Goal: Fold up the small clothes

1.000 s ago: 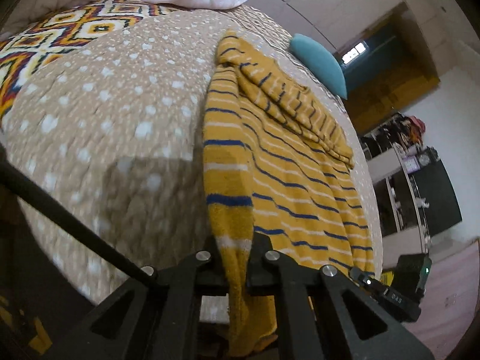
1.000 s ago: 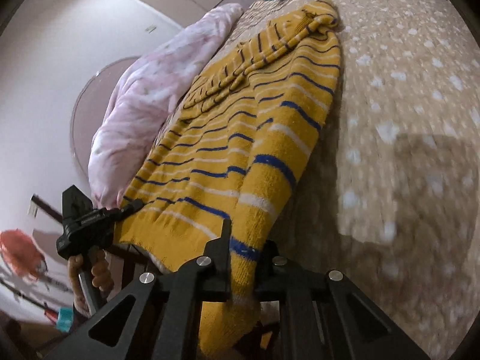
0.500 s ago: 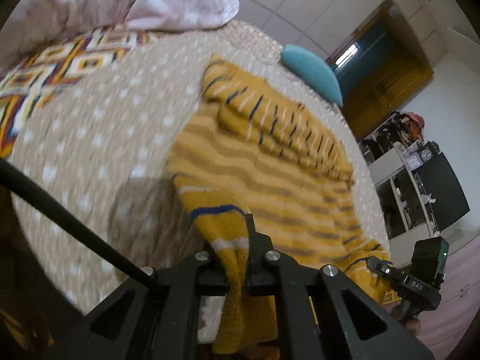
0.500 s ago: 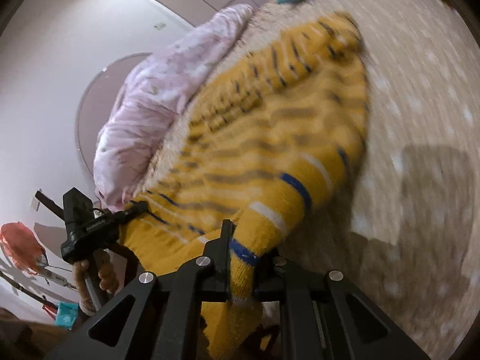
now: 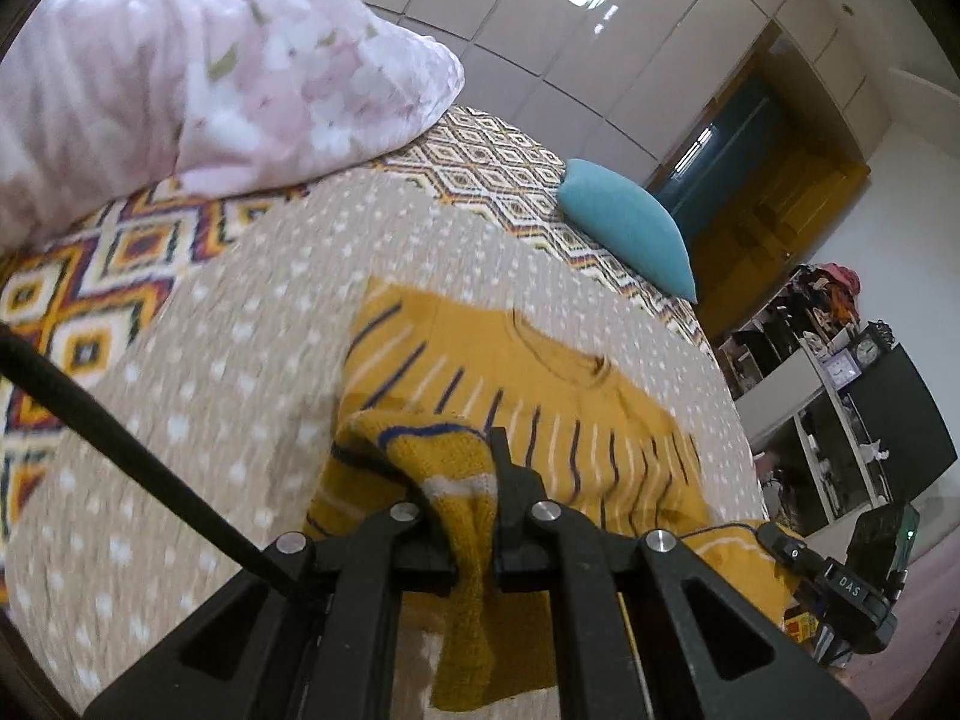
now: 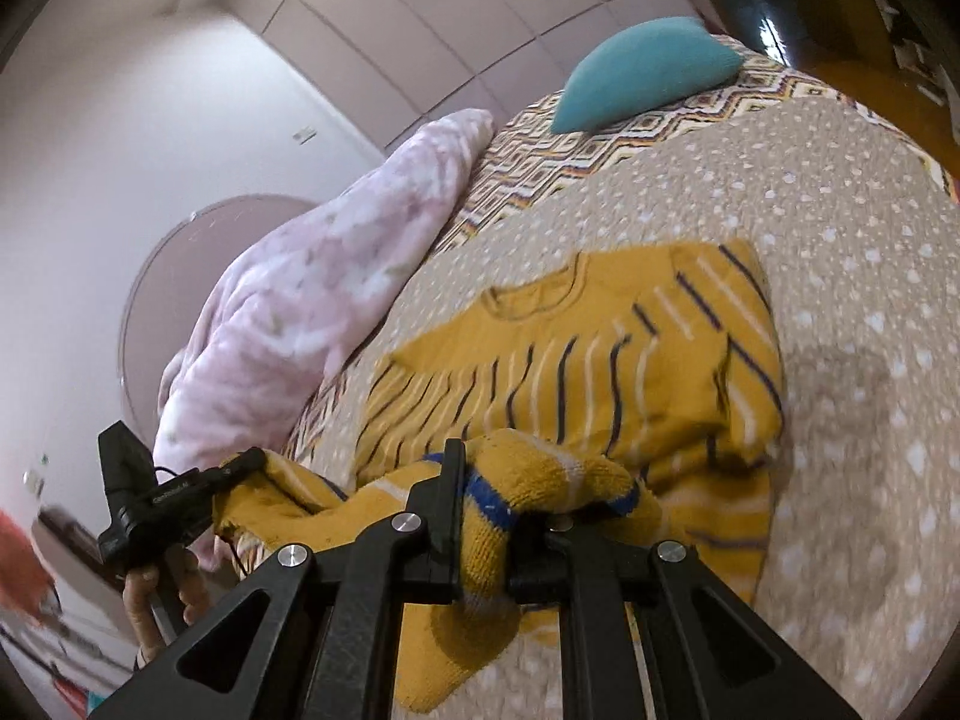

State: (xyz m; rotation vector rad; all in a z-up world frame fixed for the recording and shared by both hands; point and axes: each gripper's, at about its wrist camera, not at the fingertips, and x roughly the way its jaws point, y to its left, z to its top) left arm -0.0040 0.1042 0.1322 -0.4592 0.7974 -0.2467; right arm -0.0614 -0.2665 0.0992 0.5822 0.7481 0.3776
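The yellow striped sweater (image 5: 543, 378) lies on the bed (image 5: 240, 360), collar at the far side, its near hem lifted off the dotted cover. Your left gripper (image 5: 462, 486) is clamped on the hem's left corner; your right gripper (image 6: 498, 498) is clamped on the right corner. A teal cushion (image 5: 630, 234) sits far right, a pink blanket (image 5: 198, 78) far left.
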